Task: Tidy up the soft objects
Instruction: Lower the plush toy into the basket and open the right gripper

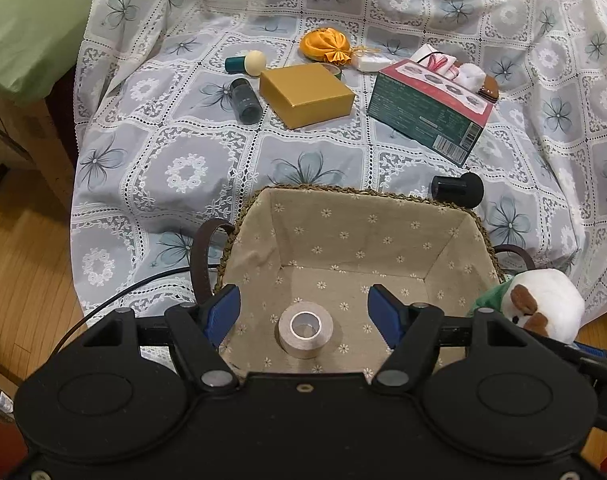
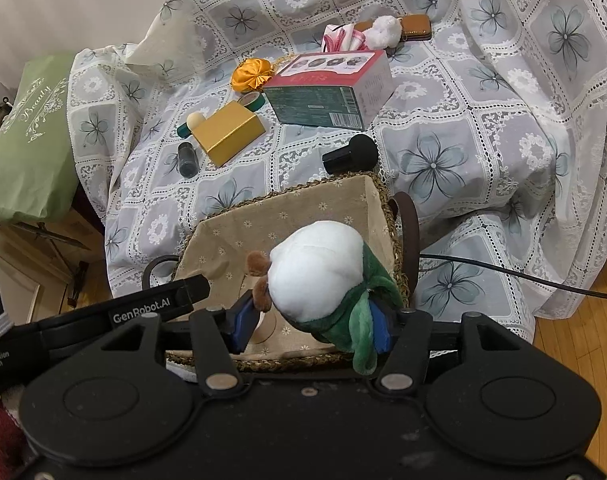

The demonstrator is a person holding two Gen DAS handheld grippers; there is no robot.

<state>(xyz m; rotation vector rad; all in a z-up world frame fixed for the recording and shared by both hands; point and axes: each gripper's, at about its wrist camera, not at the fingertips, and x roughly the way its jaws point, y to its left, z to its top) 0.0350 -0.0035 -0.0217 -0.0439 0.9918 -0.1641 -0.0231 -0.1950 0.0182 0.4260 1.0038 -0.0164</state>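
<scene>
Looking down the left gripper (image 1: 305, 312), I've got its blue jaws standing apart with nothing between them, hanging right over the fabric-lined basket (image 1: 367, 240). A roll of tape (image 1: 305, 330) sits flat on the basket floor, below the gap and not touched by either finger. Over on the right gripper (image 2: 309, 322), there's a white plush toy (image 2: 317, 268) with brown ears and a green scarf sitting between the fingers, just above the basket's near rim; the left pad looks a bit off the plush and the right one is buried under the scarf, so honestly I can't tell if it's gripped or loose. The basket sits on a lacy flowered cloth (image 1: 183, 168) at the near edge. Further back on the cloth: a gold box (image 1: 305, 94), a green and red carton (image 1: 427, 114), an orange satin pouch (image 1: 325, 46), a dark little bottle (image 1: 245, 100), a black knobbed thing (image 1: 459, 188) just past the basket's far corner, and a fluffy white item (image 2: 383, 30) behind the carton.
</scene>
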